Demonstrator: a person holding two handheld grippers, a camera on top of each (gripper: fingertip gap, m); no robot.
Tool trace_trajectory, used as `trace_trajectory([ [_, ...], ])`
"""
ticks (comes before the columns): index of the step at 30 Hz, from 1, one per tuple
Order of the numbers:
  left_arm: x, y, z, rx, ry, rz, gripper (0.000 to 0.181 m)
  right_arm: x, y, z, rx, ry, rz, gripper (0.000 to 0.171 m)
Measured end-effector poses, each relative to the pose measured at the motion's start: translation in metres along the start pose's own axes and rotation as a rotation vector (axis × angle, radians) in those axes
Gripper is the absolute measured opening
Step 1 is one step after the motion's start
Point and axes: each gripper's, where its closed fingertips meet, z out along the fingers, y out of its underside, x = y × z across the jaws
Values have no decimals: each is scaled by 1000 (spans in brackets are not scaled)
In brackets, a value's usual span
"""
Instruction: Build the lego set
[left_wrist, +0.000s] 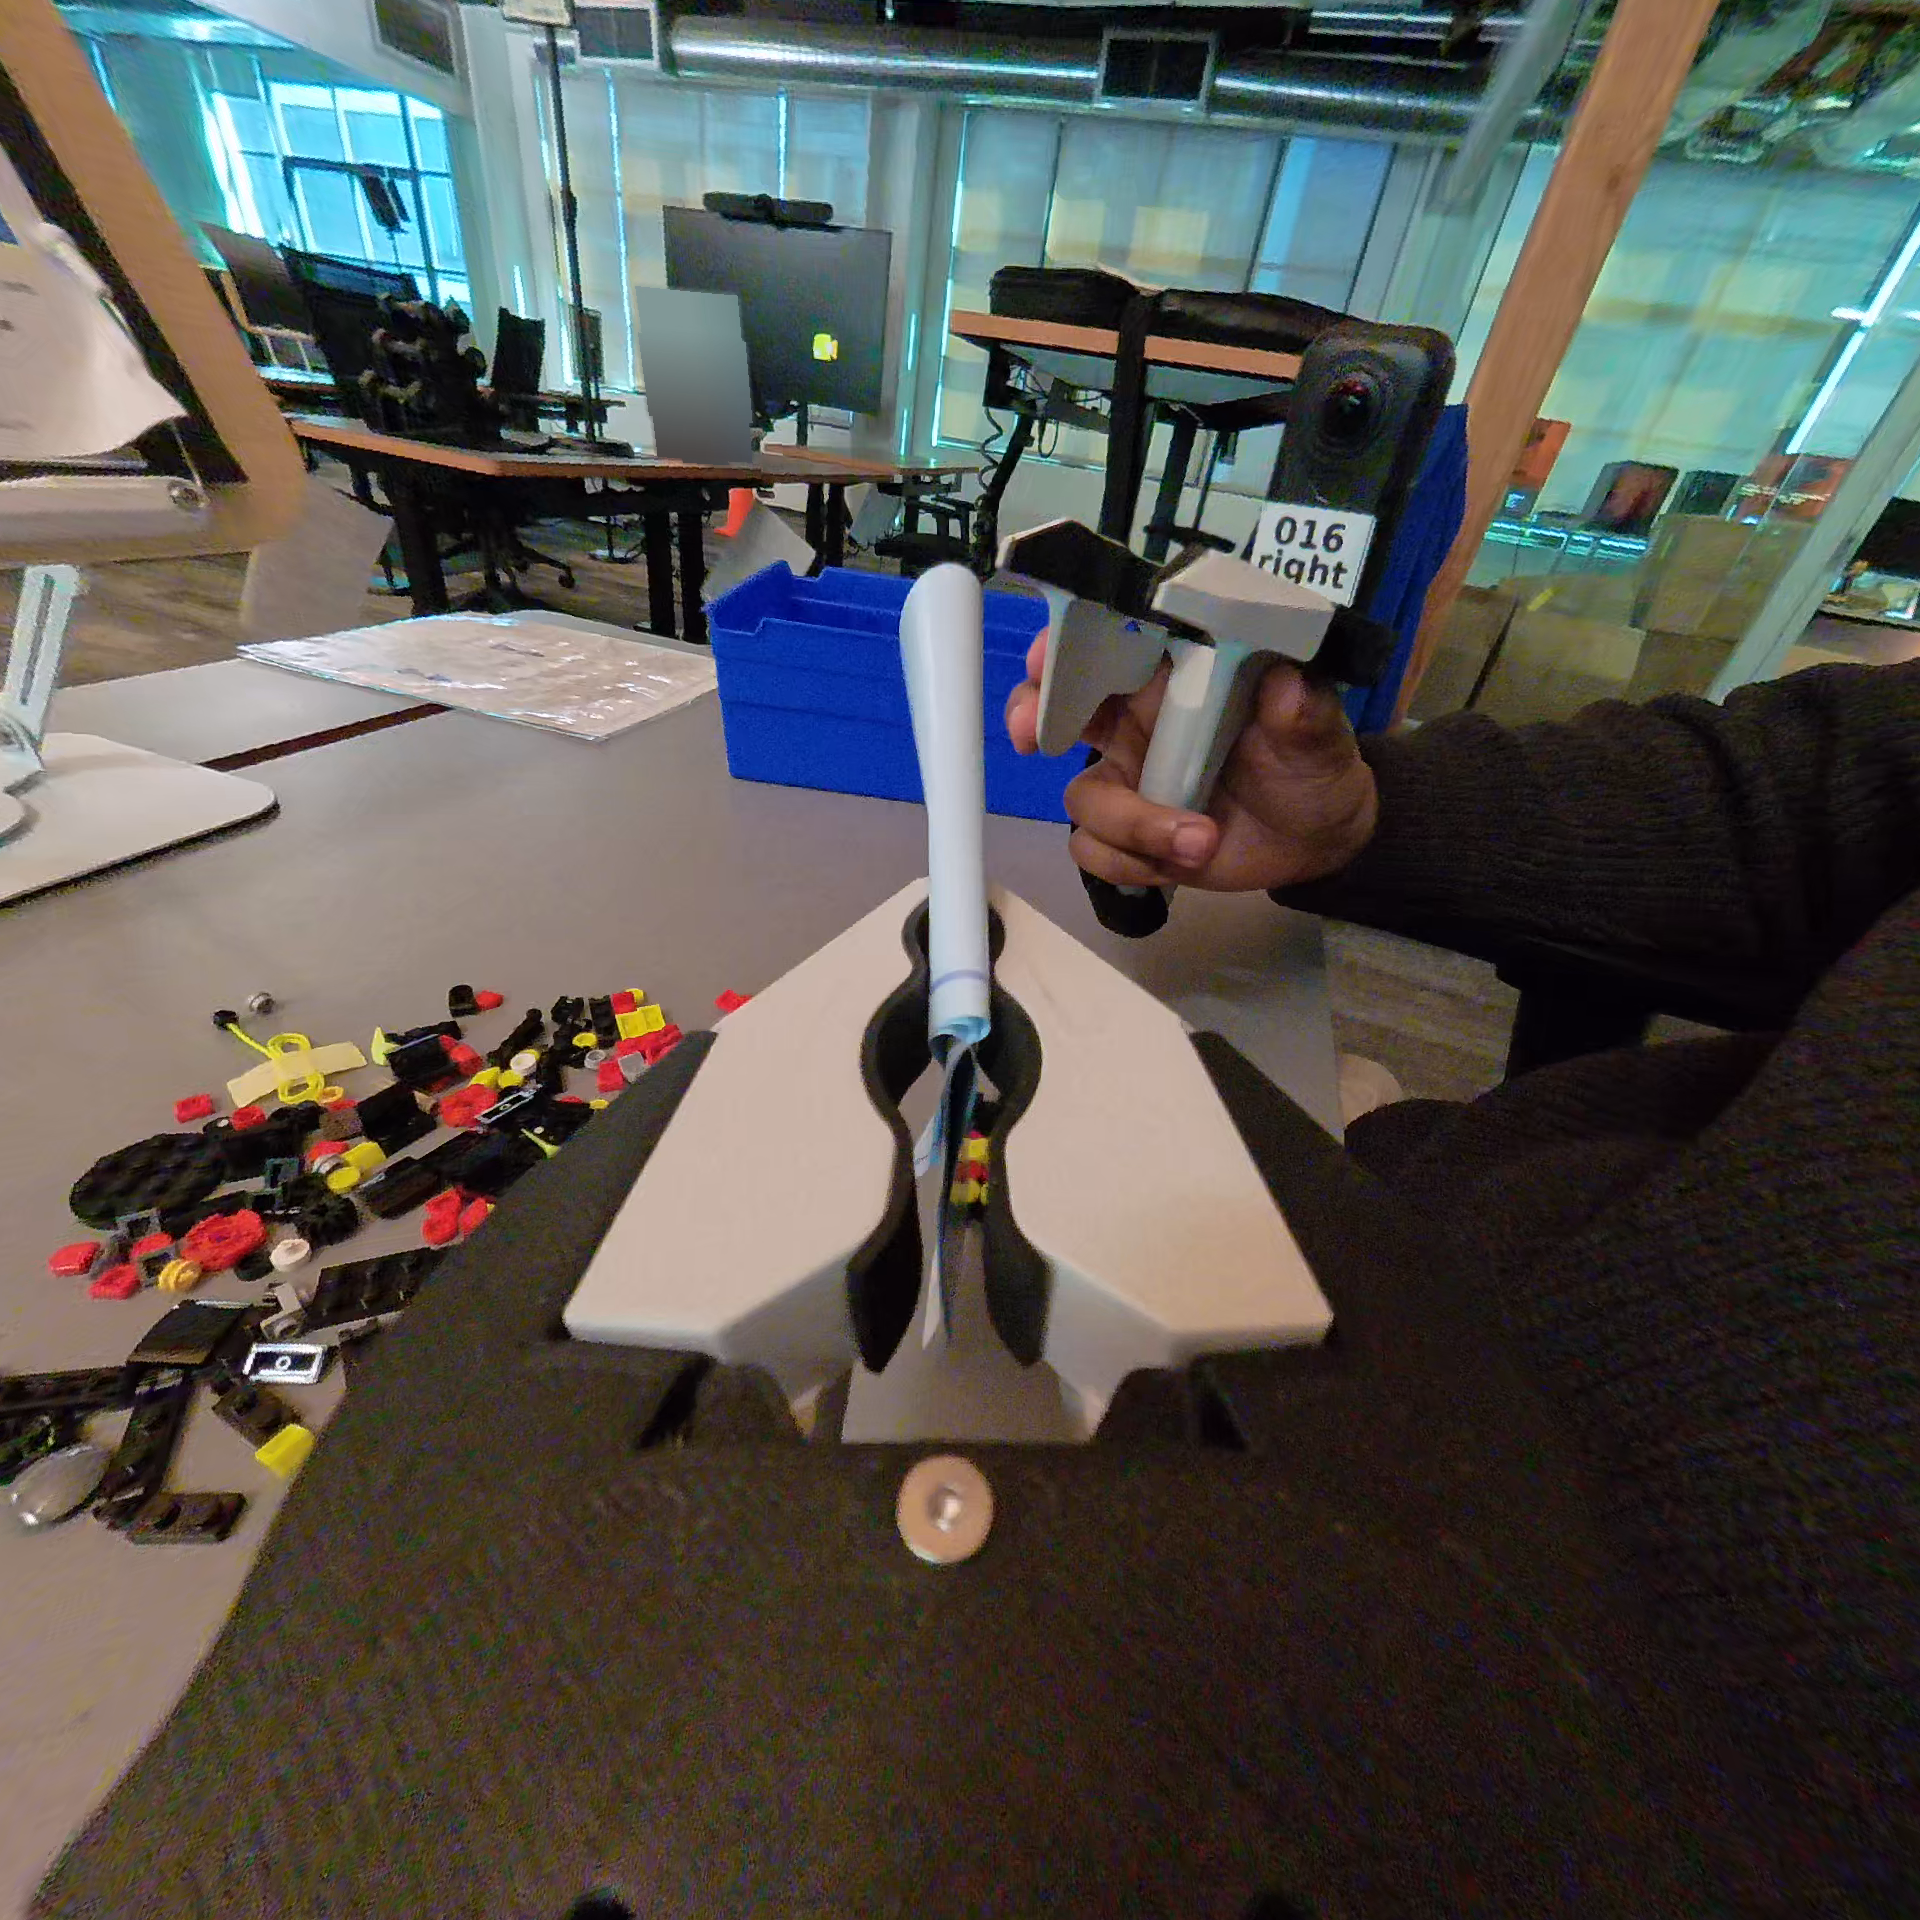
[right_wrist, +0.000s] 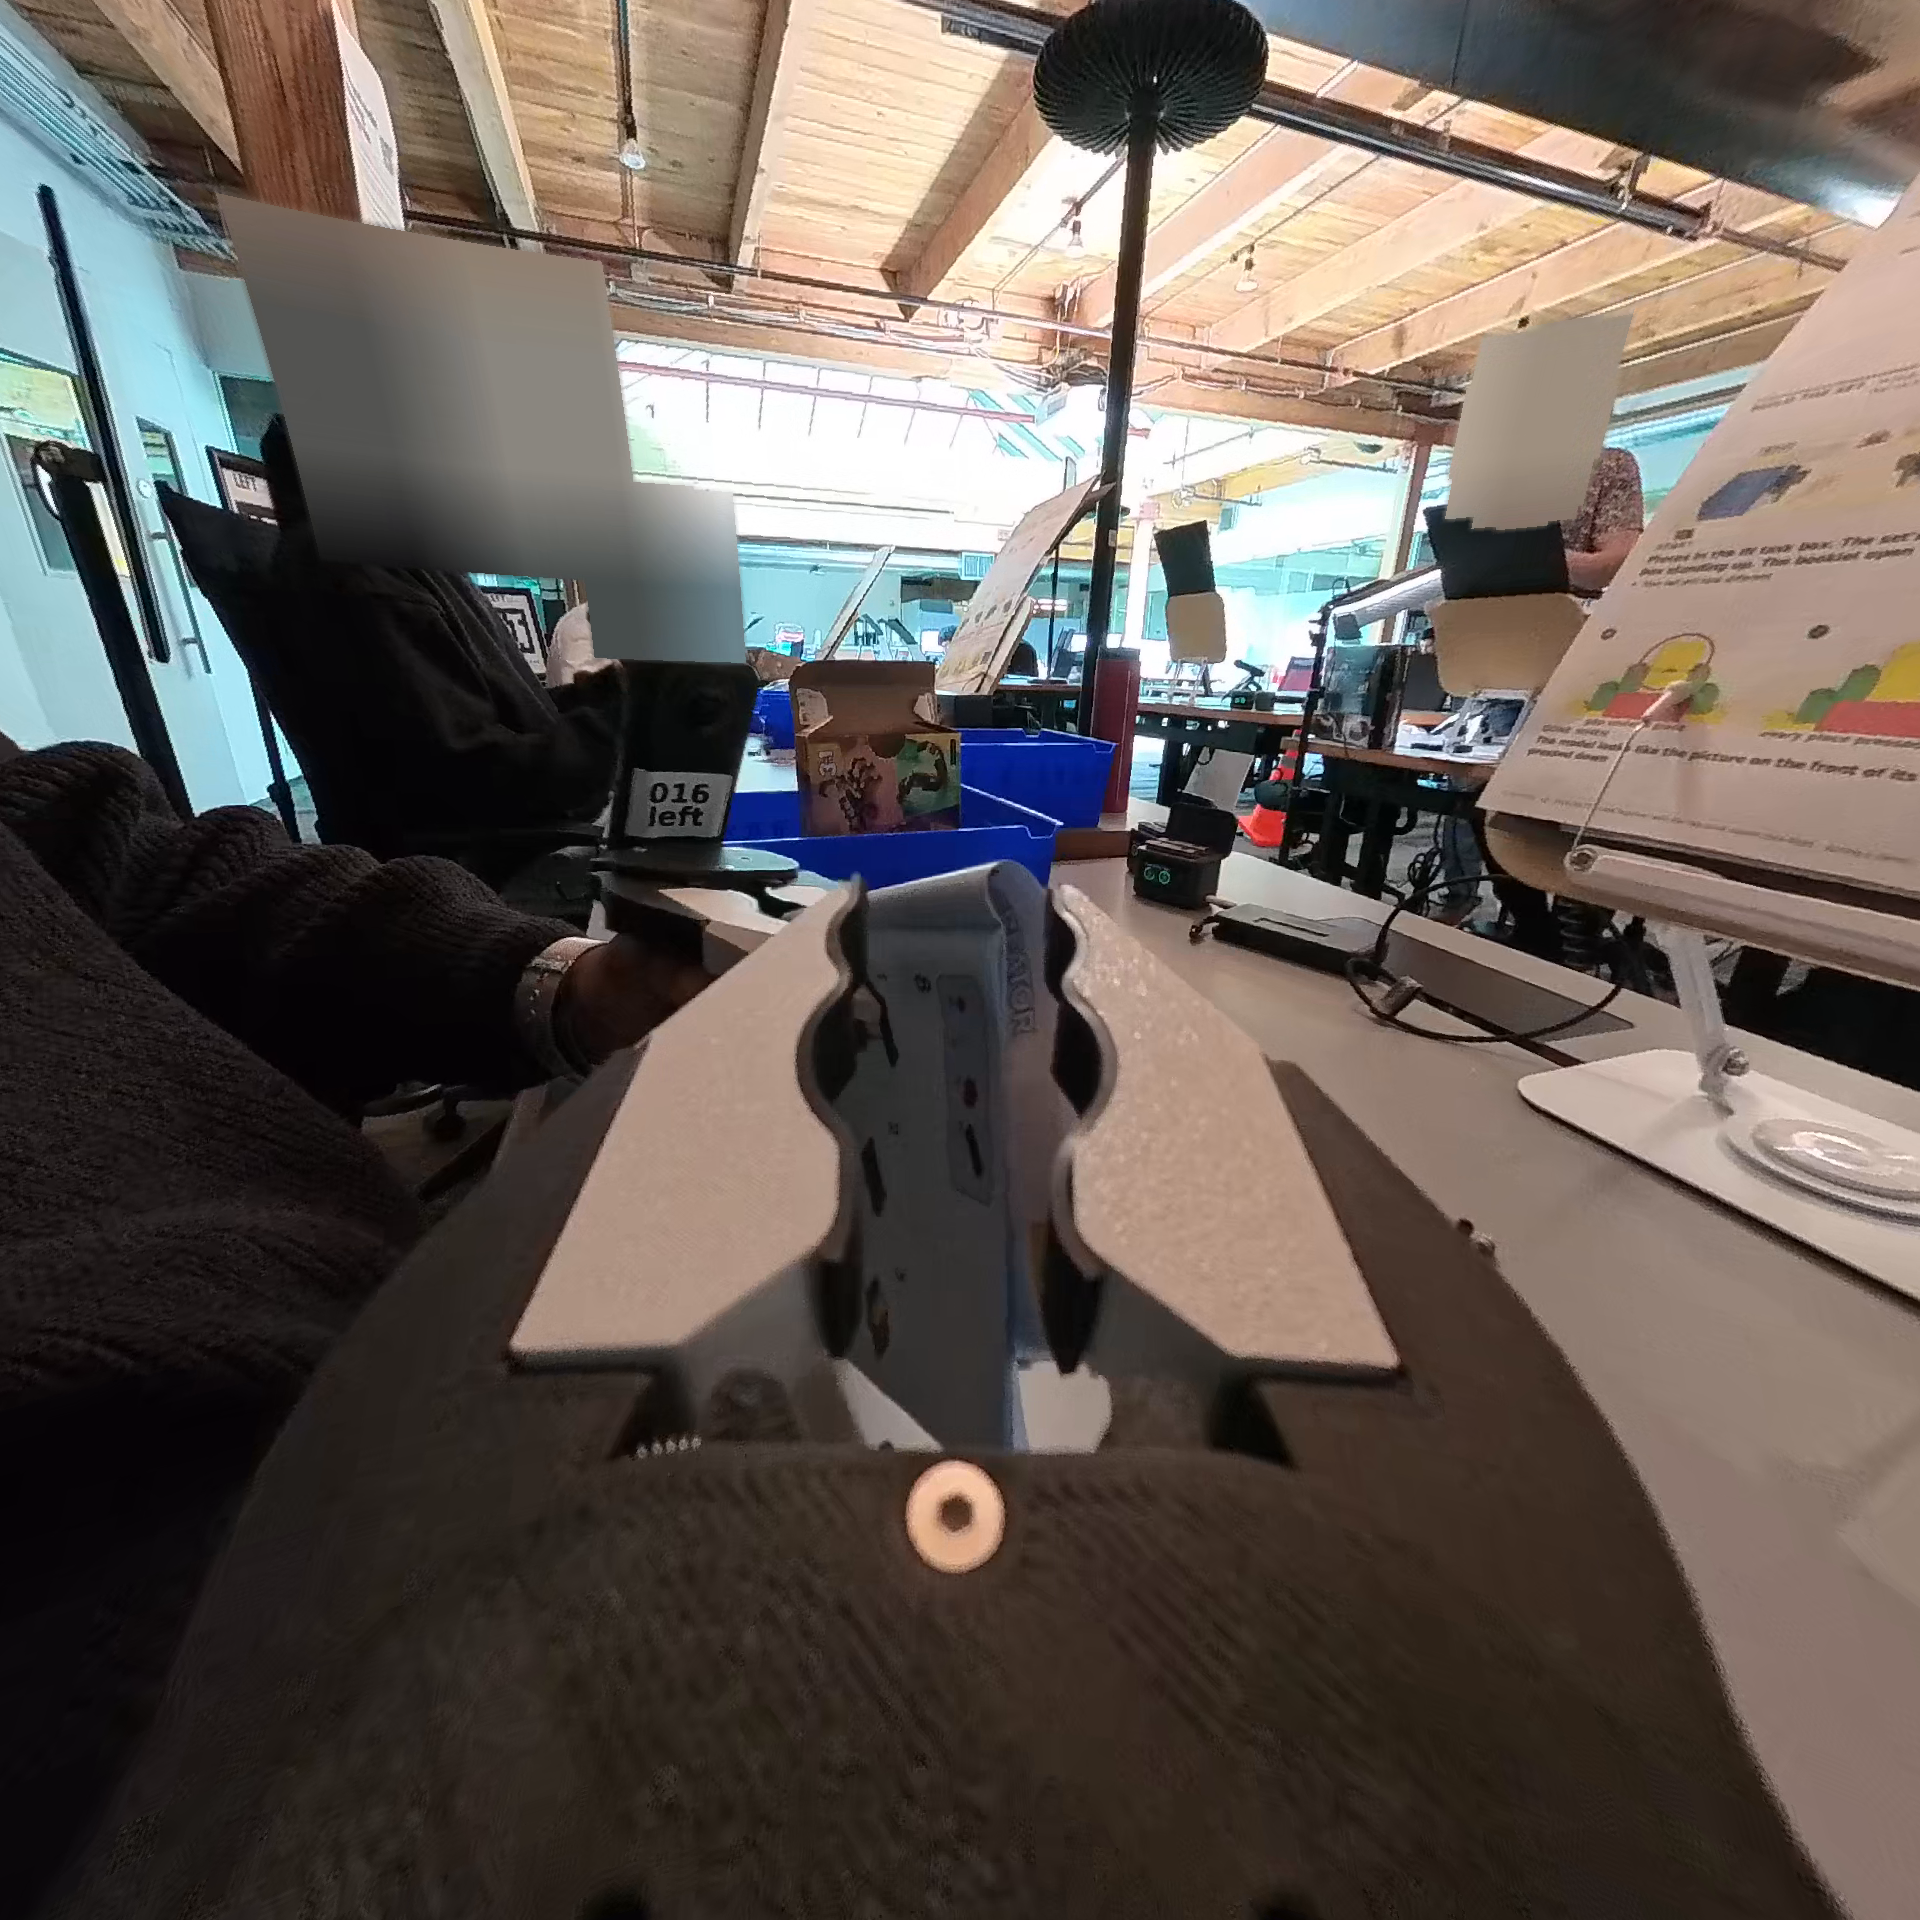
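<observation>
Left tool (left_wrist: 951, 1049): clamped on a rolled pale-blue booklet (left_wrist: 948, 769), held upright above the counter (left_wrist: 540, 831).
Right tool (right_wrist: 956, 1049): booklet (right_wrist: 935, 1039) between its fingers; grip unclear.
Lego pieces (left_wrist: 312, 1143): scattered near the counter's left edge.

This is a large open-plan office turned into a workspace for recording handling tasks. Rows of desks (left_wrist: 582, 462) with black office chairs (left_wrist: 499, 520) and a big dark monitor (left_wrist: 779, 312) stand before tall glazed partitions (left_wrist: 1122, 187), with bare metal ducts (left_wrist: 883, 52) overhead. The right wrist view shows a timber-beamed ceiling (right_wrist: 831, 135) with skylights, more workstations far back, and another person (right_wrist: 1605, 520) standing at one. Blue plastic bins (left_wrist: 821, 675), an instruction sheet on a white stand (right_wrist: 1714, 935), chargers and cables (right_wrist: 1455, 997) lie about the grey tabletop (left_wrist: 520, 831).
</observation>
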Motion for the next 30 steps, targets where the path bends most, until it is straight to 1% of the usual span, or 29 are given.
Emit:
trace_trajectory([
  [4,-2,0,-2,-6,-2,12,0,-3,0,1,2,-11,-18,32],
  [11,-1,-1,-3,-2,20,1,0,-9,0,-1,-6,-62,-37,22],
  [13,0,0,-2,0,22,-5,0,-12,2,-3,-18,-92,-69,0],
  [16,1,0,-1,3,20,-21,0,-12,4,-6,-36,-119,-88,0],
  [23,-6,-4,-5,26,7,-55,0,-5,5,-9,-28,-111,-56,0],
  [30,-6,-3,-6,21,3,-51,0,-9,8,-7,-47,-104,-106,0],
])
